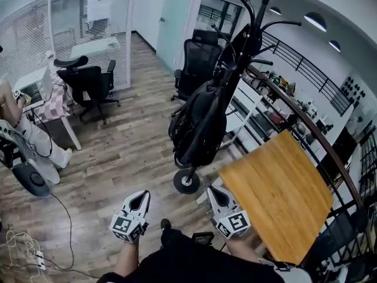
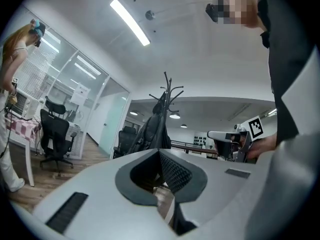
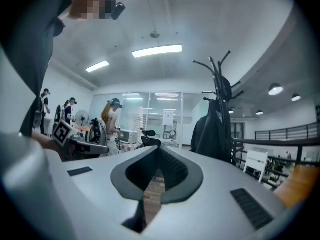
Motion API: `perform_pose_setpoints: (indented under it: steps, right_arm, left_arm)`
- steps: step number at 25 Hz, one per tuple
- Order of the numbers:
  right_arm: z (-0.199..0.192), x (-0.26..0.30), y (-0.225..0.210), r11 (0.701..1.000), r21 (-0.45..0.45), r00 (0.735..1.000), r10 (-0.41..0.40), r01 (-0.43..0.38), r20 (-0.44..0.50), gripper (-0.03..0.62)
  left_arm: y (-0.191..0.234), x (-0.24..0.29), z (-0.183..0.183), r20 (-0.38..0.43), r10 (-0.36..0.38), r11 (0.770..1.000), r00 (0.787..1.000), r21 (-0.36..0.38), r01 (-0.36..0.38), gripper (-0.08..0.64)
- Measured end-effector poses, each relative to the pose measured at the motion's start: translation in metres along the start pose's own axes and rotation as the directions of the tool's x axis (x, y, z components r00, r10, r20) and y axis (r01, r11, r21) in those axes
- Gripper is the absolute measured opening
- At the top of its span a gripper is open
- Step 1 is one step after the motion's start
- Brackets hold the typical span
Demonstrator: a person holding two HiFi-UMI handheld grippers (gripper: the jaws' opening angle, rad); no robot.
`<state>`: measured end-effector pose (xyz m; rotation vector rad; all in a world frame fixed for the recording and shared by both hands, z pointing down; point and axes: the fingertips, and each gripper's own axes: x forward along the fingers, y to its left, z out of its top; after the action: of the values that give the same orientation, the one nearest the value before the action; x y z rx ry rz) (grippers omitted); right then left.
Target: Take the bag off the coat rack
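Left tongs (image 1: 139, 198) and right tongs (image 1: 214, 193) are pressed together, empty; ahead, a black fabric backpack (image 1: 197, 122) hangs on a black metal coat rack (image 1: 254, 22).

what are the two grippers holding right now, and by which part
Nothing is held. The left gripper and right gripper are both shut and empty, apart from the black backpack, which hangs on the coat rack.

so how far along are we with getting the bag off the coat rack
Nothing done yet: the bag hangs on the coat rack. Nothing in hand: left gripper and right gripper are both shut and empty, held short of the rack. Left: reach the bag, grip it, lift it off.
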<state>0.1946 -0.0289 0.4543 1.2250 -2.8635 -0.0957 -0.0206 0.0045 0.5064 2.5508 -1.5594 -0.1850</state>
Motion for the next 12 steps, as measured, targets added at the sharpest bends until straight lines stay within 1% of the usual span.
perform_pose_setpoints:
  steps: [2,5,9,12]
  right_arm:
    - [0.003,0.017,0.004,0.998,-0.050,0.999,0.037,-0.036,0.007,0.032]
    - [0.002,0.067,0.002,0.997,-0.033,0.998,0.065,-0.065,0.022,0.034]
    - [-0.013,0.127,-0.020,0.999,0.039,1.000,0.024,-0.024,0.011,0.032]
    - [-0.019,0.170,-0.030,0.997,0.081,1.000,0.000,-0.002,0.026,0.034]
  left_arm:
    - [0.009,0.009,-0.001,-0.007,-0.009,1.000,1.000,0.007,0.009,0.014]
    - [0.046,0.025,0.006,-0.018,-0.002,1.000,1.000,0.016,0.002,0.014]
    - [0.093,0.052,0.014,-0.022,-0.004,1.000,1.000,-0.009,0.004,0.014]
    - [0.136,0.070,0.014,-0.056,-0.004,1.000,0.998,-0.005,0.004,0.014]
